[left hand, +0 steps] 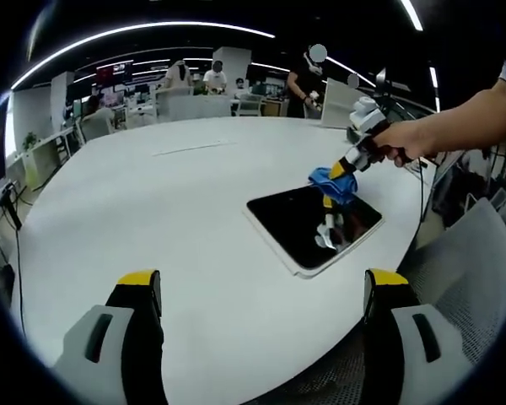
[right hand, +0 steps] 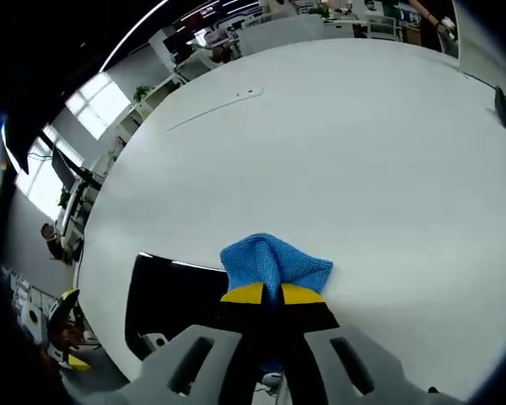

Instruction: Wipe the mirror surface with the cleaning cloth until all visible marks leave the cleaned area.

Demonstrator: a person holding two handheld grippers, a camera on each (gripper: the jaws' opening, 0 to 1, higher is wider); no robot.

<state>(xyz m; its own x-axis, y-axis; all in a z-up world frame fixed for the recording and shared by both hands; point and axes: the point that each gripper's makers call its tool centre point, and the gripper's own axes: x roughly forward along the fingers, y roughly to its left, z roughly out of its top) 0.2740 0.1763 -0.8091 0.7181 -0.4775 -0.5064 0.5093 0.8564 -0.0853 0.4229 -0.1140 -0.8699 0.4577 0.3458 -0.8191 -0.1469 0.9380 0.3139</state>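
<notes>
Right gripper view, jaws hide cloth (right hand: 274, 263), mirror (right hand: 173, 299) cropped

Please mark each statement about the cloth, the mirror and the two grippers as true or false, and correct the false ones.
1. The right gripper holds a blue cloth between its jaws. True.
2. The left gripper is also gripping the cloth. False: its jaws stand apart over the bare table and hold nothing.
3. The mirror lies flat on the white table. True.
4. The cloth is at the mirror's centre. False: in the left gripper view it sits at the mirror's far edge, near a corner.
5. The mirror stands upright against a wall. False: it lies flat on the table.
</notes>
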